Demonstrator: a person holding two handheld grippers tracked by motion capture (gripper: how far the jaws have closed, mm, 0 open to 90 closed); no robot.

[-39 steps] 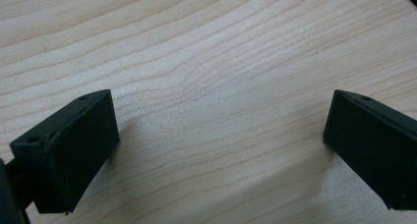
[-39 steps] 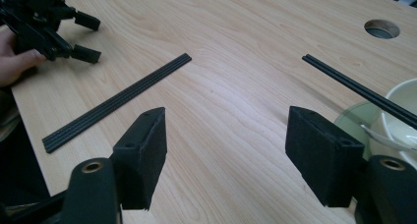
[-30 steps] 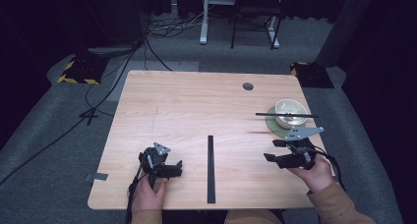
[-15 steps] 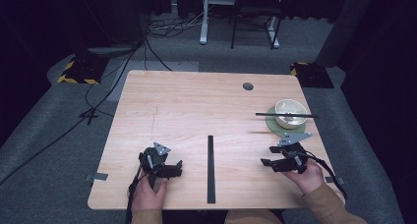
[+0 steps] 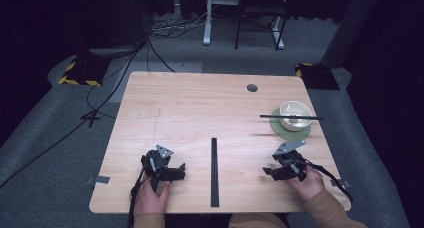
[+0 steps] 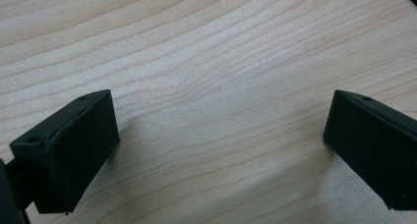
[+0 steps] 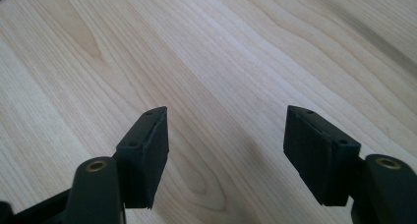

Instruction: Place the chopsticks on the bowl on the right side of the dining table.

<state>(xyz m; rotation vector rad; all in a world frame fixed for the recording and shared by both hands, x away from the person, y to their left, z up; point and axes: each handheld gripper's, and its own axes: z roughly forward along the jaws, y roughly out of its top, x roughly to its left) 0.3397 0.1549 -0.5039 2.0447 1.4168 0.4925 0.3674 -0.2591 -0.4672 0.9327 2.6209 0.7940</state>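
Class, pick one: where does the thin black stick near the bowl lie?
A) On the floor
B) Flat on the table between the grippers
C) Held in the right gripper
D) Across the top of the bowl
D: the thin black stick spans the rim of the bowl, which sits on a green plate.

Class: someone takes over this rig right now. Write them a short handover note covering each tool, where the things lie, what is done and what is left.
Left tool: open, holding nothing, low over the near-left table.
Right tool: open, holding nothing, near-right.
Long black bar: flat between the tools, untouched.
Bowl: on the green plate, far right, with a black stick across its rim.
Done: nothing gripped.
Left: probably the bar, the nearest thing to both tools.
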